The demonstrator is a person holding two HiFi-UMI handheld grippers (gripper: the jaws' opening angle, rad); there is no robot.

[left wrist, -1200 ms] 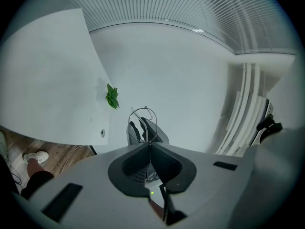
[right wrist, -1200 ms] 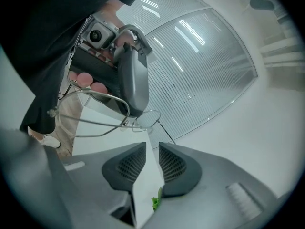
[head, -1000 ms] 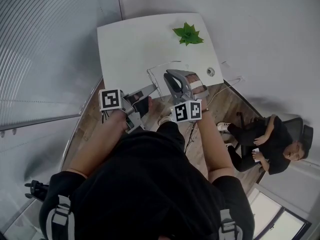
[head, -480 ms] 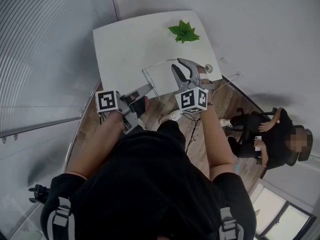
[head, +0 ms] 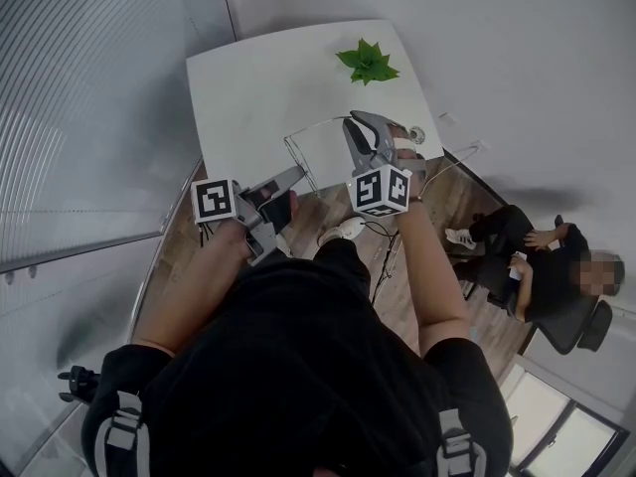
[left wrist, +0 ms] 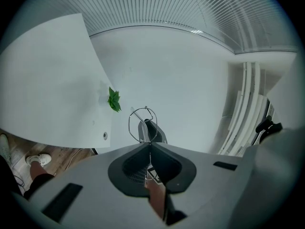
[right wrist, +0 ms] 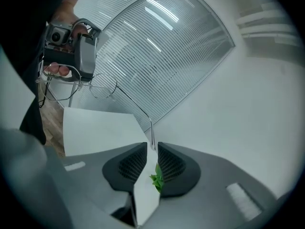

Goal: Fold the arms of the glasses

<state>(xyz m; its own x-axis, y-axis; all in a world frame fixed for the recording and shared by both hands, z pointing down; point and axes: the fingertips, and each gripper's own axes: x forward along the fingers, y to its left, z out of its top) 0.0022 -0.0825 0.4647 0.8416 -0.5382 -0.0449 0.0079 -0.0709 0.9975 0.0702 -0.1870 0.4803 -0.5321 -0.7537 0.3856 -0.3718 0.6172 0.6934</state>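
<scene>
Two grippers were held out in front of the person in black, and the glasses (left wrist: 142,124) hung in the air between them, off the white table (head: 258,78) and, from the head view, showing against its near edge. The left gripper (left wrist: 150,144) was clenched on the thin wire frame, its dark jaws meeting with no gap where the metal ran between them, and a round lens rim stood up just past the tips. One arm (right wrist: 133,105) of the glasses was unfolded and stretched away from that grip toward the right gripper (right wrist: 152,148). The bent end of the arm dropped in between the right gripper's jaws. Those jaws had just been closing in, yet a slim gap remained between them, wider than the wire, and the pads did not press on it. The right gripper tilted a little downward, while the left one pointed level. Each gripper carried its marker cube, the left cube (head: 217,200) and the right cube (head: 380,189), close to the person's hands. A small green plant (head: 367,64) sat at the table's far side, well apart from the glasses. Off to the right another person (head: 542,266) sat in a chair on the wooden floor (head: 397,276).
</scene>
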